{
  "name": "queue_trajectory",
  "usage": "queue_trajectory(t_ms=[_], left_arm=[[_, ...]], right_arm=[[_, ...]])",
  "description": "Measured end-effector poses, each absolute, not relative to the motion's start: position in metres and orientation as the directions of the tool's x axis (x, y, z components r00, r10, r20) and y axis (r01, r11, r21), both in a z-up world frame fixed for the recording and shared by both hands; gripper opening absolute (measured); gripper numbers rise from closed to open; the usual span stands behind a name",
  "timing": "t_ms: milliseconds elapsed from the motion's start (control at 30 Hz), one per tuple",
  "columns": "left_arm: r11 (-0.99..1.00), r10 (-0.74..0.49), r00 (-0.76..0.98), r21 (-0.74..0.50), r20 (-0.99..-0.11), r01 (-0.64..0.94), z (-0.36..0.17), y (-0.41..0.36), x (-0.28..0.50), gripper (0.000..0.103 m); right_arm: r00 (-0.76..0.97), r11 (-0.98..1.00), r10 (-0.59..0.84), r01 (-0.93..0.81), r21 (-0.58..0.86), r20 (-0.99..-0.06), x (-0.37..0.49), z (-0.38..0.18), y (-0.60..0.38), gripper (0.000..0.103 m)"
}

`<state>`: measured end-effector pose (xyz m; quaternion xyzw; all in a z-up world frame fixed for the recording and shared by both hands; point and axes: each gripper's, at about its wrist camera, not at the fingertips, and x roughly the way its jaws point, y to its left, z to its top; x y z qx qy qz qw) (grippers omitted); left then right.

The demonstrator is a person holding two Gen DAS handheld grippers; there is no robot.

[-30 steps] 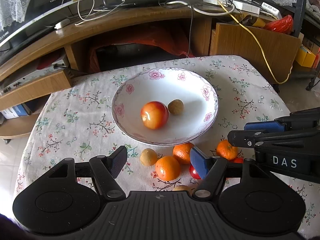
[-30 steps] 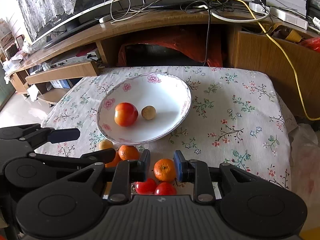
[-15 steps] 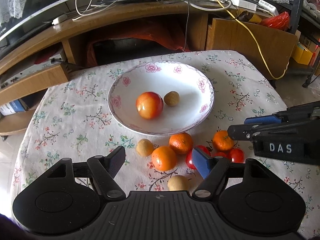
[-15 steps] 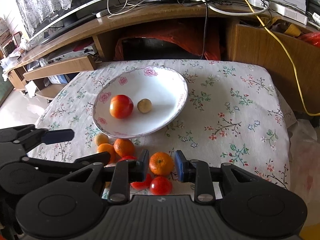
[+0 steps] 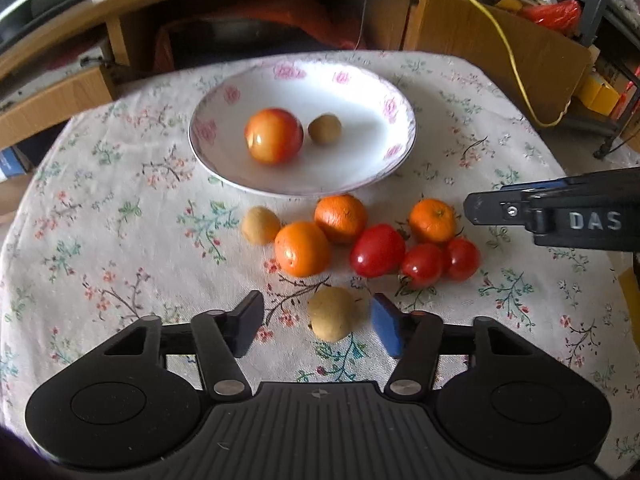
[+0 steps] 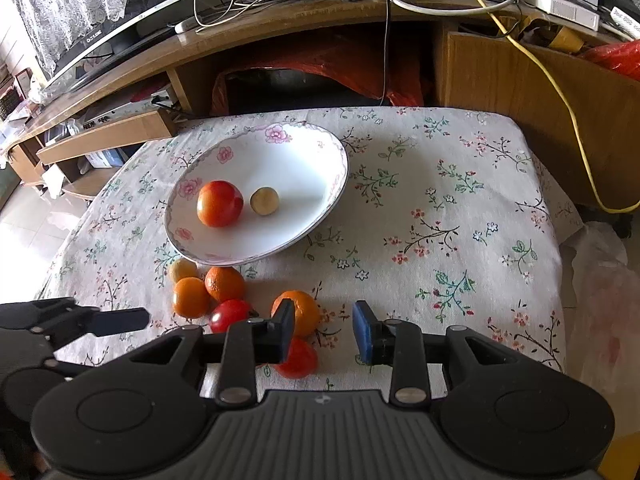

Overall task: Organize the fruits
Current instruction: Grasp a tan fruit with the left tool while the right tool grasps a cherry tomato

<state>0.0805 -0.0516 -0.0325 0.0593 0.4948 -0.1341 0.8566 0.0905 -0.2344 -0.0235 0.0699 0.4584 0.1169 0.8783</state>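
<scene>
The left gripper (image 5: 316,326) straddles a small tan fruit (image 5: 331,313) lying on the floral tablecloth (image 5: 120,240); its jaws have just been closing, yet both pads are clear of the skin, so nothing is gripped. The fruit sits much closer to the blue pad at 3 o'clock than to the black one at 9 o'clock, and that is probably the main risk: the near pad may touch first and nudge the round fruit sideways, rolling it out of the gap or into the cluster at 12 o'clock. The right gripper (image 6: 323,330) is released and empty, its jaws having just been opening; an orange (image 6: 302,308) lies just beyond its left pad, outside the gap, and a careless shift could knock it into the tomatoes (image 6: 298,358). The tan fruit looks matte, smooth and slightly oval, likely firm but small enough to slip. The remaining loose fruit, two oranges (image 5: 322,236), a second tan fruit (image 5: 260,230) and red tomatoes (image 5: 378,250), crowds the cloth below the plate (image 5: 360,88), which already holds a large red-orange fruit (image 5: 274,136) and one tan fruit (image 5: 325,129).
</scene>
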Motion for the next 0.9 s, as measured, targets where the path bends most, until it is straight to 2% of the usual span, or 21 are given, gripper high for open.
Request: queue_trajectory(t_ms=[133, 267, 433, 900], left_arm=[[0.958, -0.157, 0.479, -0.015, -0.863, 0.287, -0.038, -0.055, 0.083, 0.055], [0.954, -0.169, 0.48, -0.021, -0.861, 0.298, -0.037, -0.057, 0.083, 0.039], [0.951, -0.176, 0.478, -0.024, -0.86, 0.307, -0.033, -0.053, 0.079, 0.034], [0.957, -0.182, 0.463, -0.049, -0.868, 0.285, -0.036, -0.045, 0.084, 0.036]], right_arm=[[0.542, 0.962, 0.272, -0.144, 0.231, -0.795, 0.091, -0.025, -0.234, 0.032], [0.535, 0.963, 0.271, -0.141, 0.231, -0.801, 0.093, -0.027, -0.233, 0.032], [0.505, 0.96, 0.279, -0.154, 0.232, -0.817, 0.094, -0.032, -0.228, 0.033], [0.427, 0.94, 0.333, -0.221, 0.26, -0.841, 0.094, -0.04, -0.219, 0.033]])
